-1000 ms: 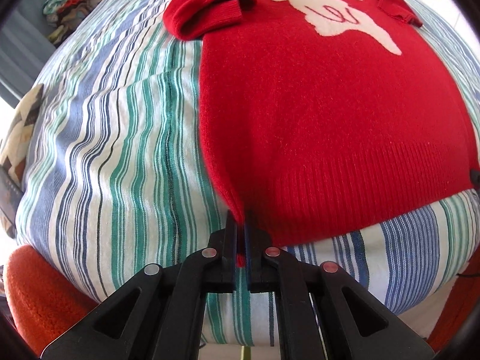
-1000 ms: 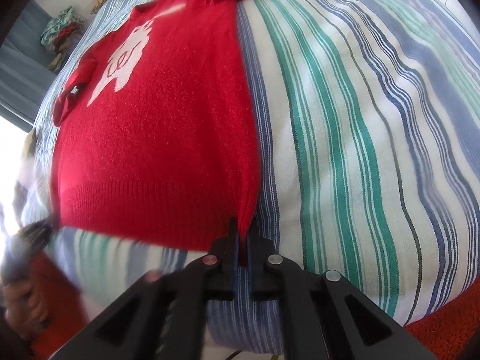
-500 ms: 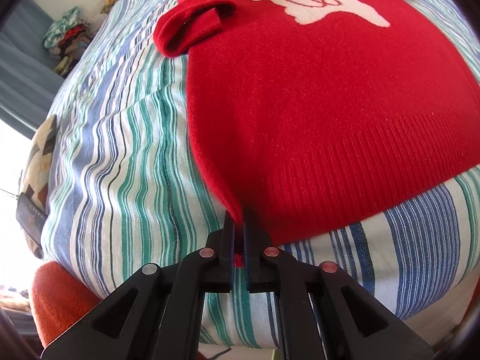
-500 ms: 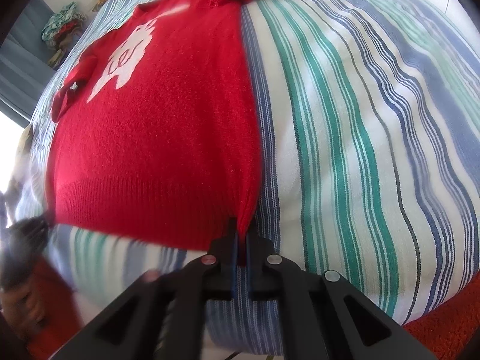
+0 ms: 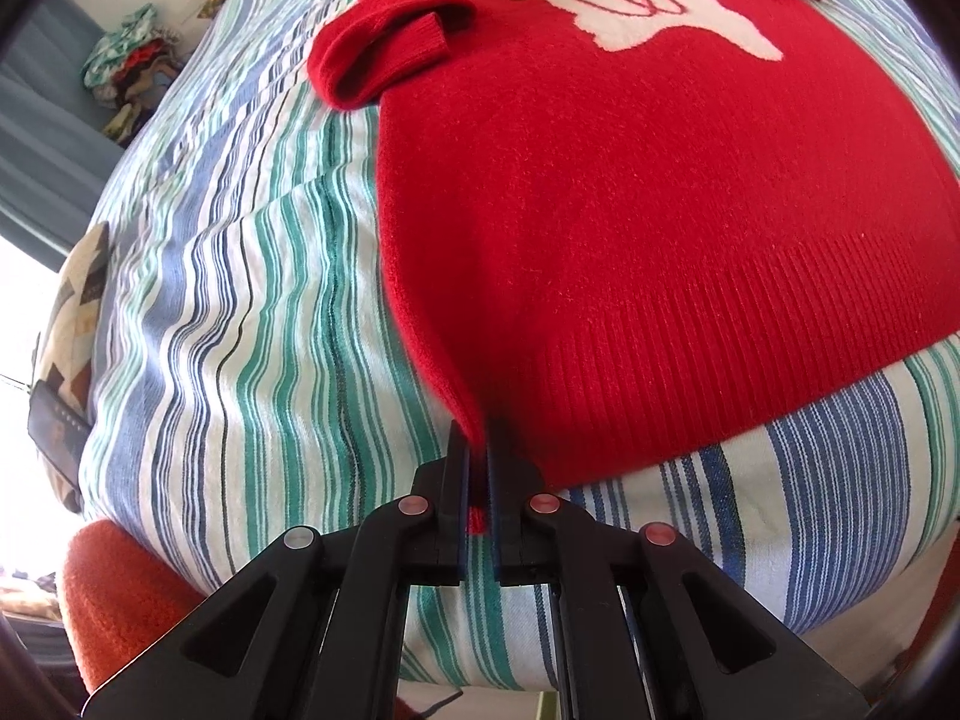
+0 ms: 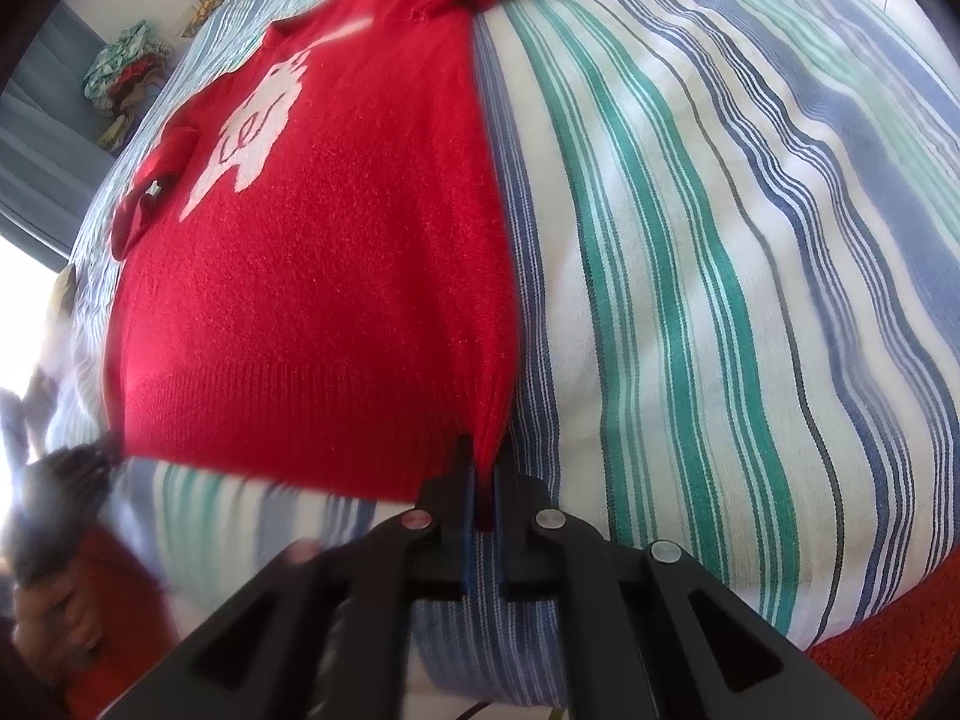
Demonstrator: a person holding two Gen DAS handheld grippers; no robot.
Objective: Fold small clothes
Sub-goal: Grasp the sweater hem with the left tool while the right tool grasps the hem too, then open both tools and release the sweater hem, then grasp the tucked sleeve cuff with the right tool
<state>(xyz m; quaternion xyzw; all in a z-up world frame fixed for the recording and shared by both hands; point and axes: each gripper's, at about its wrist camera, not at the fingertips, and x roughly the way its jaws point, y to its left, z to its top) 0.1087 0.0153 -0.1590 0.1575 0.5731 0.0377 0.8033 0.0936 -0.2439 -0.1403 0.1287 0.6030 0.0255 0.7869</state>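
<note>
Left wrist view: left gripper (image 5: 477, 450) – clamped on the red sweater's (image 5: 630, 228) near left hem corner.
Right wrist view: right gripper (image 6: 485, 465) – pinched tight on the opposite hem corner.
Sweater: spread flat, white animal motif (image 5: 636, 6) up, on the striped bedspread (image 5: 240, 300).
Far corner: heap of clothes (image 5: 129, 75).
</note>
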